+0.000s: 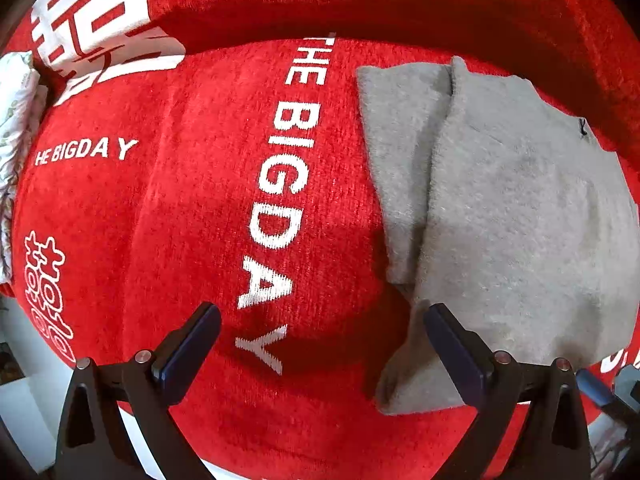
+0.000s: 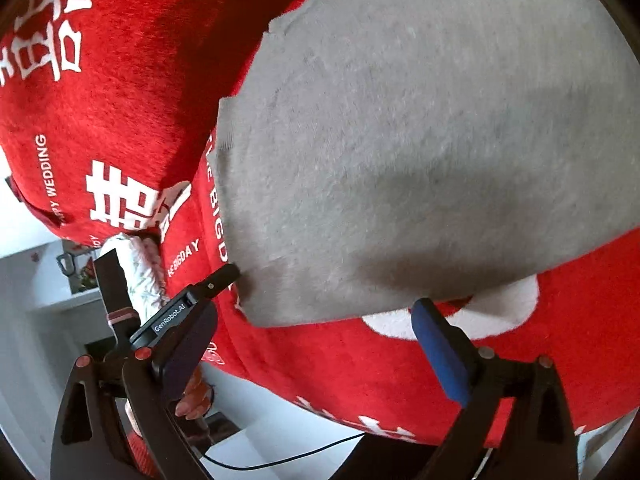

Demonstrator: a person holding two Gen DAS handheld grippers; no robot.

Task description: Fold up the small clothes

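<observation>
A folded grey cloth [image 1: 500, 208] lies on a red blanket [image 1: 160, 208]. Left gripper [image 1: 322, 344] fingers spread wide, empty, cloth's corner beside one. Right gripper [image 2: 316, 344] fingers wide, empty, just below the cloth's edge.

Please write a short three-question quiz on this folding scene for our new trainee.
1. True or false: the left gripper is clamped on the grey garment.
2. What English words run across the red blanket beside the garment?
3. The right gripper is: A) open, holding nothing; B) shut on the blanket; C) shut on a sock.

Key: 1. False, its jaws are open, one finger at the garment's edge. 2. THE BIG DAY. 3. A.
</observation>
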